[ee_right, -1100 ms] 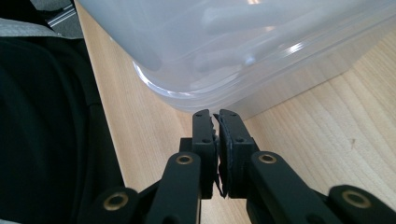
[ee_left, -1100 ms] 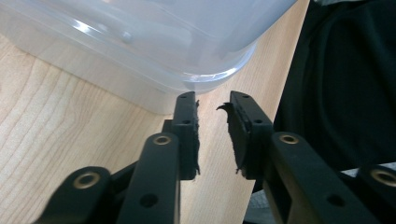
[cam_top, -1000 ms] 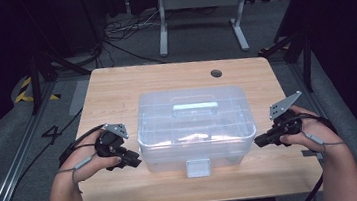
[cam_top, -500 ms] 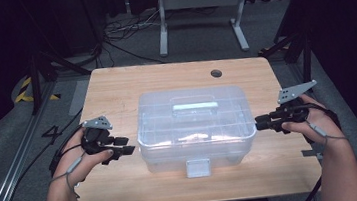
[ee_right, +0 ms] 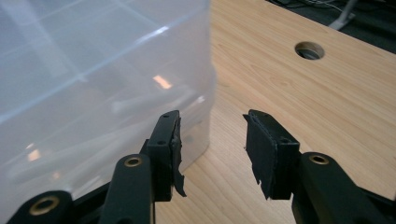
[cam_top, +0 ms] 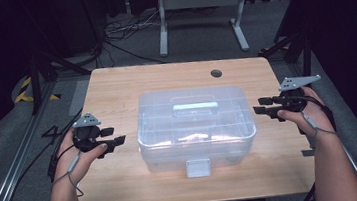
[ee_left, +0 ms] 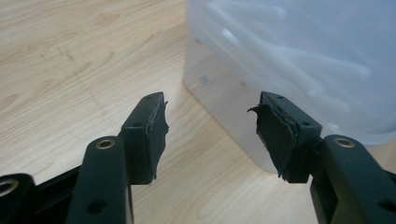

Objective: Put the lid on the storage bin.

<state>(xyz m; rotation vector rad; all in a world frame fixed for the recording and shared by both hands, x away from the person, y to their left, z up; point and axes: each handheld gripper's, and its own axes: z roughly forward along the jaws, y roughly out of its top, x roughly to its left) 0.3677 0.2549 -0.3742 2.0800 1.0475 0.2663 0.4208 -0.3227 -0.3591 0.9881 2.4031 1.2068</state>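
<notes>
A clear plastic storage box (cam_top: 195, 124) with a lid, a top handle and a front latch (cam_top: 197, 168) stands in the middle of the wooden table (cam_top: 115, 92). My left gripper (cam_top: 119, 141) hovers just left of the box (ee_left: 299, 60), apart from it. Its jaws have just been opening and stand open with nothing between them (ee_left: 208, 128). On the other side my right gripper (cam_top: 259, 108) sits a little off the box (ee_right: 93, 74). Its jaws have just been opening too and nothing is between them (ee_right: 212, 140).
A round cable hole (cam_top: 216, 73) lies at the table's far right, also in the right gripper view (ee_right: 309, 50). Beyond the far edge are a grey stand (cam_top: 197, 8) and loose cables on the floor. Dark frames flank the table.
Both grippers have drawn outward from the box's sides, left one leftward, right one rightward, and their jaws have opened. The box has stayed in place.
</notes>
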